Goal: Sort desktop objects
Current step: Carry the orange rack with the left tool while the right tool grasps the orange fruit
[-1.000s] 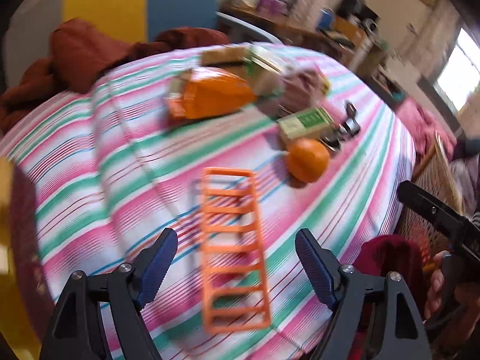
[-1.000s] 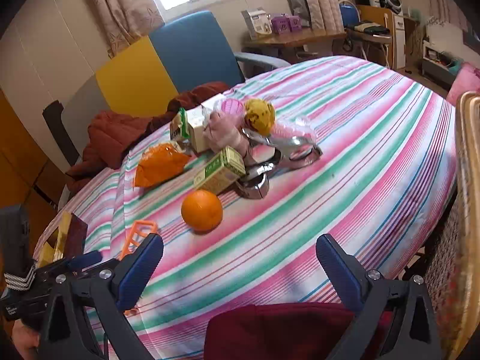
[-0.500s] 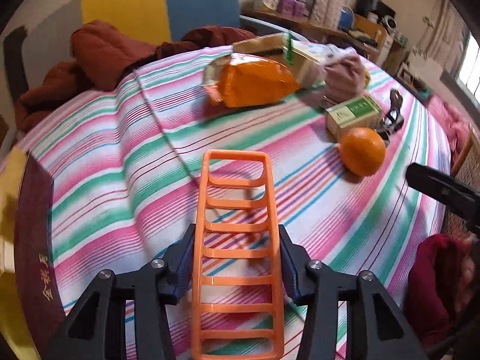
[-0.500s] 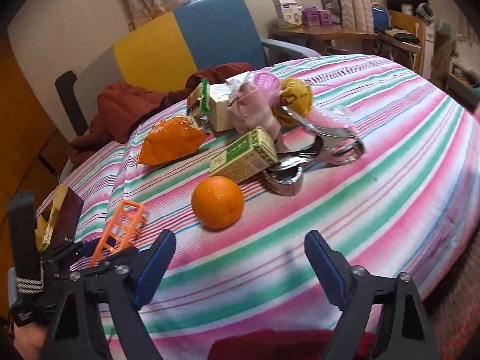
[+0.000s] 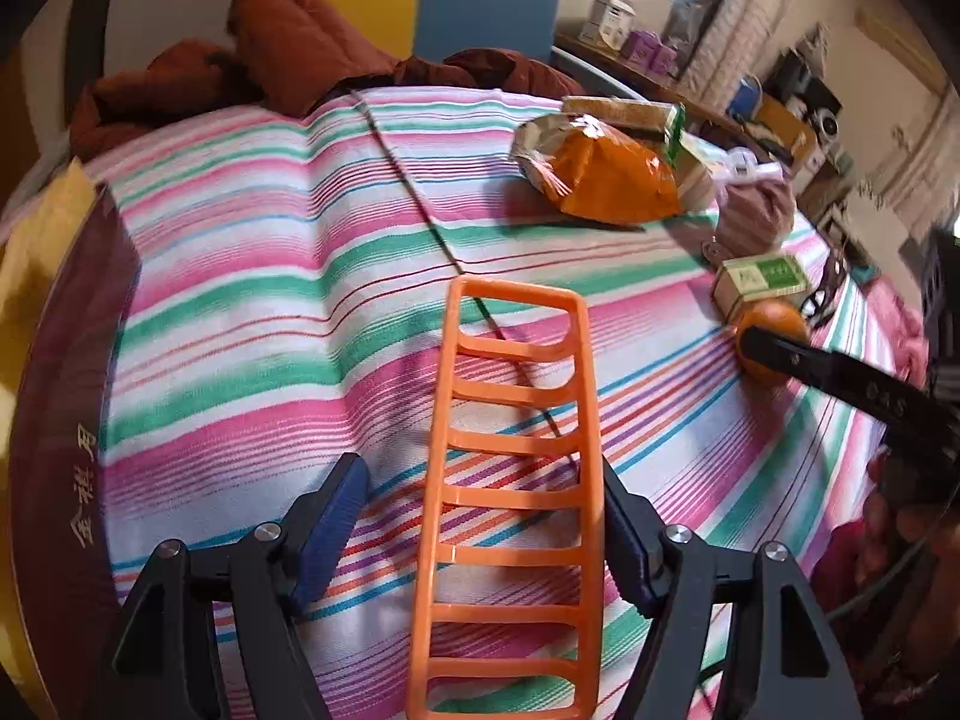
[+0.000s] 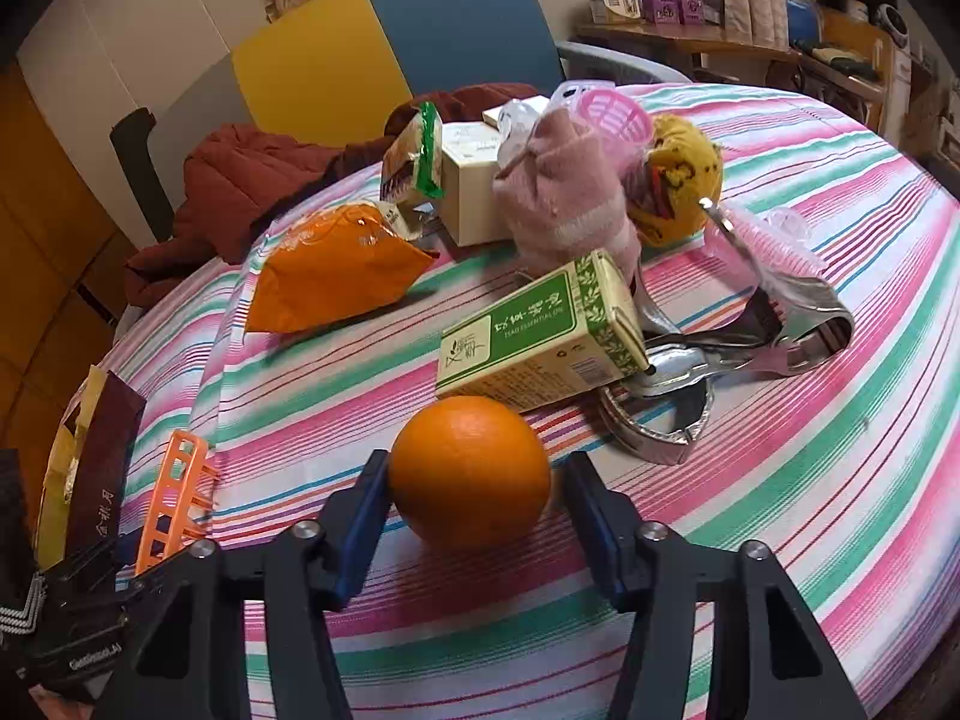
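Here, orange [image 6: 469,475] between closing pads [image 6: 364,519].

The table [image 6: 780,480] wears a soft, matt striped cloth. The rack [image 5: 510,480] is smooth, slightly glossy orange plastic. The orange [image 6: 468,468] has a finely dimpled, shiny peel. The snack bag [image 6: 336,270] is glossy foil, the squeezer [image 6: 798,324] polished metal, the box [image 6: 540,336] printed cardboard.
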### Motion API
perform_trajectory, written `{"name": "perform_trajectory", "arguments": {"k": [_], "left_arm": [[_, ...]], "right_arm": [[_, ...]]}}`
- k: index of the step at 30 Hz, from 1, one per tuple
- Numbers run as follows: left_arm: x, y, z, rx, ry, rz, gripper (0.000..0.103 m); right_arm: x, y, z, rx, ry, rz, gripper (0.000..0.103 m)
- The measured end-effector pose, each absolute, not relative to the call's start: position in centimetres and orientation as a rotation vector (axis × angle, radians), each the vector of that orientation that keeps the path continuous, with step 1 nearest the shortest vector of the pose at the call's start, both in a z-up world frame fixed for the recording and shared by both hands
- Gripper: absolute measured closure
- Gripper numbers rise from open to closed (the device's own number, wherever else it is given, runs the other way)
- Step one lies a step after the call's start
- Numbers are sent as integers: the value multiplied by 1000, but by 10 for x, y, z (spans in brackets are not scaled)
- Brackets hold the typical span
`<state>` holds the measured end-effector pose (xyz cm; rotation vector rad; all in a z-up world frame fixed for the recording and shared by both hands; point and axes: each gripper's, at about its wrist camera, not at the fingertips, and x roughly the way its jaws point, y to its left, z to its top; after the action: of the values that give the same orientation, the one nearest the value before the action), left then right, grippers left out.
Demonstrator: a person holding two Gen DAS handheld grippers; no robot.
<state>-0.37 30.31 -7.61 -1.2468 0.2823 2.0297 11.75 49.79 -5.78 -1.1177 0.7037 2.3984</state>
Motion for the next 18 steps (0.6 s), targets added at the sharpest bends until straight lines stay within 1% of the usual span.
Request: {"name": "perform_trajectory", "arguments": {"k": [3,10,14,18], "left_arm": [[-2,301,-77,-1239,255,2039,28],[-1,307,-77,-1250,289,2057,25],[2,311,-80,-1242,313,2044,19],[3,311,-80,-1233,310,2053,20]], "right_arm": [[116,493,-60,-1103,651,2394,52],[117,485,-64,-1052,607,2407,52],[115,482,-65,-1042,584,2406,52],[114,482,-65,-1047,574,2401,52]]}}
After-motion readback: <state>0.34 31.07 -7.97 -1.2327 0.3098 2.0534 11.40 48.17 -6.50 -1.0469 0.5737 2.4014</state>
